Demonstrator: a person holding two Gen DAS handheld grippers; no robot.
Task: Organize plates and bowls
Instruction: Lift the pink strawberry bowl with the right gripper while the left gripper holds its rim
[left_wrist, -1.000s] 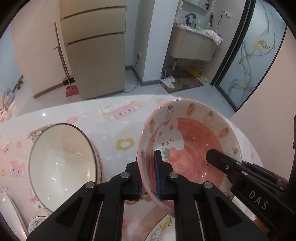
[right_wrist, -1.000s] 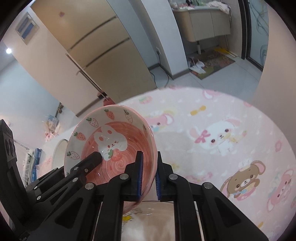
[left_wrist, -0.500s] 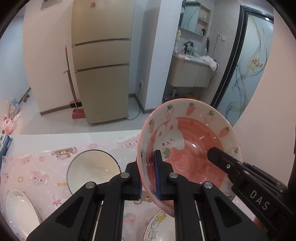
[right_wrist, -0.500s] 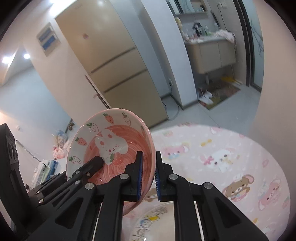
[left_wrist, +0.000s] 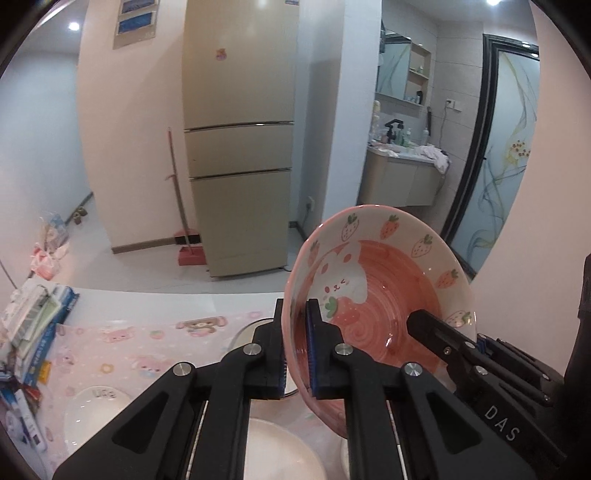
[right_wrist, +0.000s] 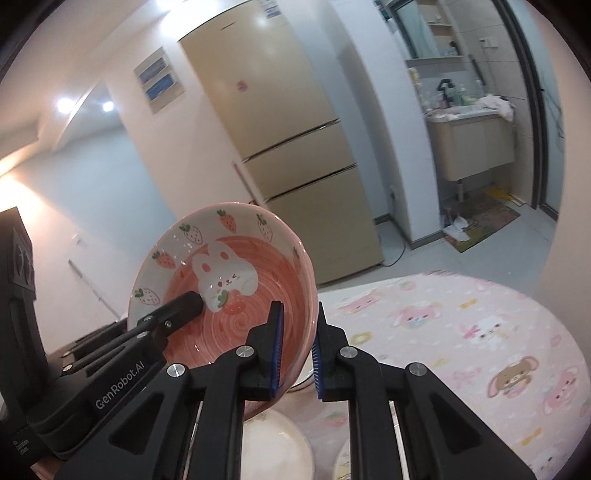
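Clearly both tools share one load: the pink ceramic bowl with a white rabbit and strawberries painted inside (left_wrist: 380, 291) hangs tilted in the air at the middle right of the left wrist view and the middle left of the right wrist view, well above the table. The left gripper (left_wrist: 297, 350) is pinching the bowl's wall near its left rim, one blue-edged pad inside and one outside, and the right gripper (right_wrist: 297, 350) is pinching the opposite wall in the same way; each tool's inner finger shows as a dark bar in the other's view. Below, at the lower edge of both frames, lie a plain white plate (left_wrist: 280, 450), a second white dish (left_wrist: 92, 410) at the lower left, and the rim of a pale bowl (left_wrist: 245, 328) just behind the left fingers, all on the pink tablecloth printed with cartoon bears and rabbits (right_wrist: 461, 332). To carry this well, I would keep both hands moving at one pace and one height, since any drift apart would pull the smooth glazed rim out of a pad. Levelling the bowl before it comes down over its stack seems wise. Neither grip should loosen until the base is seated, and then both together.
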